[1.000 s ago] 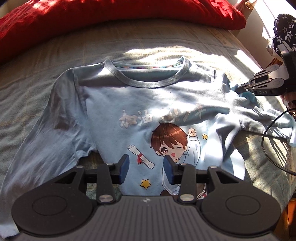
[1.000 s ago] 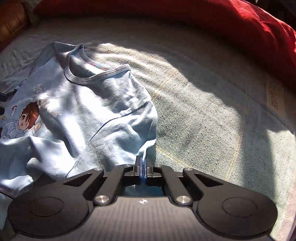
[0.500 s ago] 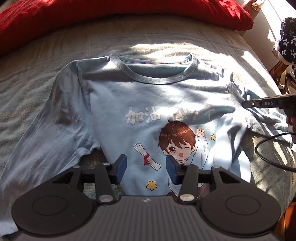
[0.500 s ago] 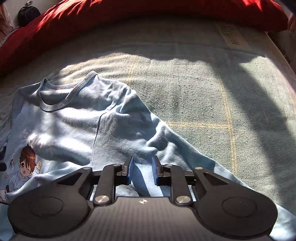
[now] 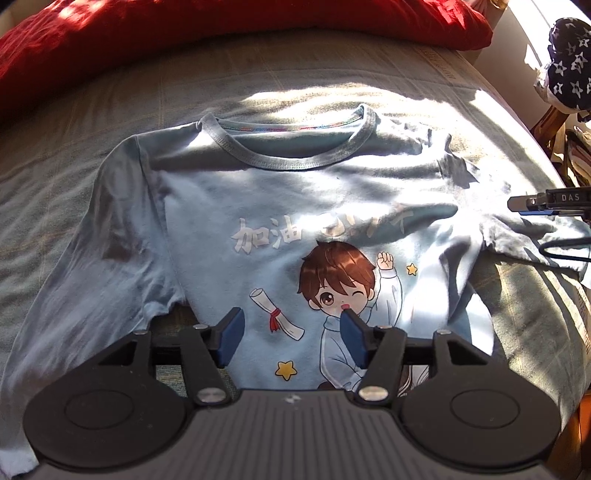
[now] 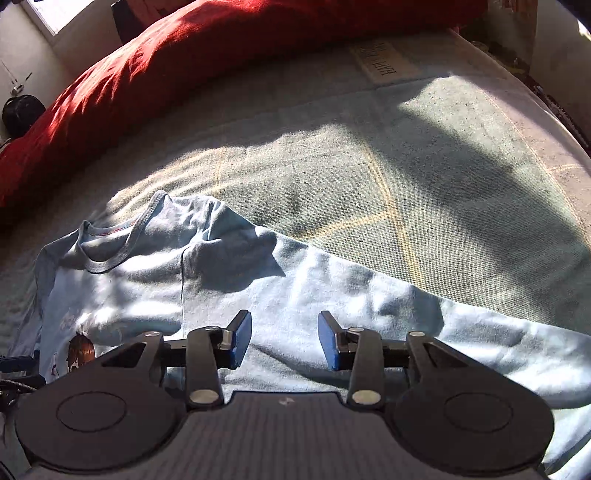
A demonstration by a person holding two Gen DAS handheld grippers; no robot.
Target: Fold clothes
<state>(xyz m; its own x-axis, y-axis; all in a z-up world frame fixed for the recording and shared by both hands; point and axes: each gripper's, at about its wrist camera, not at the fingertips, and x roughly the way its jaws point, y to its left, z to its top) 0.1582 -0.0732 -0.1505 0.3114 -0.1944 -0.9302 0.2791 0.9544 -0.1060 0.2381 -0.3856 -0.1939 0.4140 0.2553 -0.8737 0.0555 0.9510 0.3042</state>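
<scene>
Hard sunlight falls in patches across the bed and the light blue shirt, strong enough to wash out the pale lettering on its chest in the left wrist view, while the bands between the patches lie in deep, sharp-edged shadow. In the right wrist view a bright window glares white at the upper left corner, and a broad dark shadow crosses the bed cover from the upper right. Both pictures are sharp at the centre but bend strongly toward the edges, where the red pillow curves in an arc and detail softens.
</scene>
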